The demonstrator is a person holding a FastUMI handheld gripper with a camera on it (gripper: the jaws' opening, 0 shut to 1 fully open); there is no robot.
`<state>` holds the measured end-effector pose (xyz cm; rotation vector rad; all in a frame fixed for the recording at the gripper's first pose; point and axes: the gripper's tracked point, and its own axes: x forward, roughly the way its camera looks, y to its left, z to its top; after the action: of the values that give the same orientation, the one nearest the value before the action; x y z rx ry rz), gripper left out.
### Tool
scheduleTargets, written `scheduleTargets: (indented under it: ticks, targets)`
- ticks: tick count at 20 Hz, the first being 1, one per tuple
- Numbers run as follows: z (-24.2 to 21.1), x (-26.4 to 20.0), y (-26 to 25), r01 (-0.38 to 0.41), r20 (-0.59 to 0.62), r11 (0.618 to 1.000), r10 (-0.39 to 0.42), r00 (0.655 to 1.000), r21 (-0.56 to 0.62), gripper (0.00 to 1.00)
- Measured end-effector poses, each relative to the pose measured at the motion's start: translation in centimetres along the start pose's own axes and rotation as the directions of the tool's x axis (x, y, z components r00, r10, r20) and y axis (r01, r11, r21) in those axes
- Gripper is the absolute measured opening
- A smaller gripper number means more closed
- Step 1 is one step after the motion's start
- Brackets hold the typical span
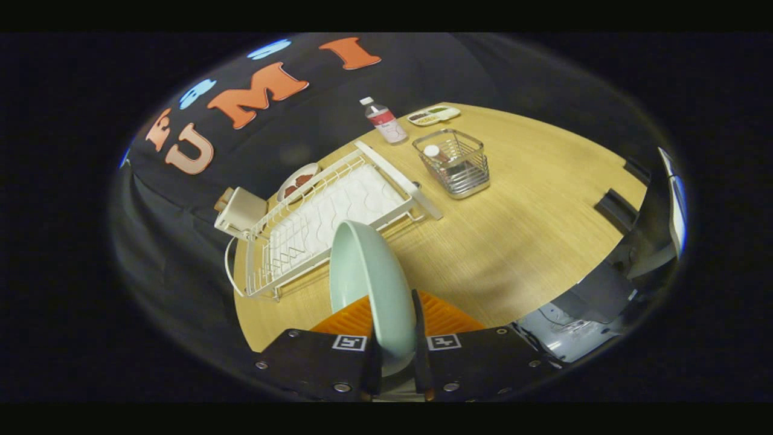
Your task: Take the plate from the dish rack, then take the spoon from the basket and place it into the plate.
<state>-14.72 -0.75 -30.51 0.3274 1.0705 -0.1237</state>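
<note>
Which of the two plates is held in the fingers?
The pale green plate, clamped on edge between the gripper's fingers; the patterned plate sits beyond the dish rack.

The plate (368,284) is held on edge between the tool (395,356) fingers, with the dish rack (338,211) ahead and the basket (456,163) to its right on the table (531,211).

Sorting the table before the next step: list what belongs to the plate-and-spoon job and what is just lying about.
Job: plate, held on edge between the hand-held gripper fingers; dish rack; wire basket.
Lying about: bottle; small tray; second dish behind the rack.
</note>
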Motion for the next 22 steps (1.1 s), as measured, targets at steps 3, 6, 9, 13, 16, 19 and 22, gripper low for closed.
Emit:
scheduleTargets:
  ticks: [3,6,9,13,16,19,22]
  targets:
    - [-1.4,1.3,0.4,-0.031,-0.045,0.999,0.033,0.998,0.043,0.22]
    - [-2.3,2.4,0.1,-0.042,-0.067,0.996,0.048,0.997,0.084,0.22]
    - [-3.2,3.1,0.1,-0.047,-0.126,0.986,0.068,0.990,0.160,0.24]
    - [-4.3,3.8,-0.4,-0.027,-0.190,0.988,0.056,0.980,0.152,0.30]
    - [-3.9,3.7,-1.4,0.012,-0.172,0.997,0.001,0.985,0.075,0.76]
    - [-2.0,3.5,-1.5,0.013,-0.125,0.997,-0.003,0.992,0.078,0.99]
    - [0.8,2.7,-2.8,0.062,-0.039,0.998,-0.062,0.997,0.008,0.99]
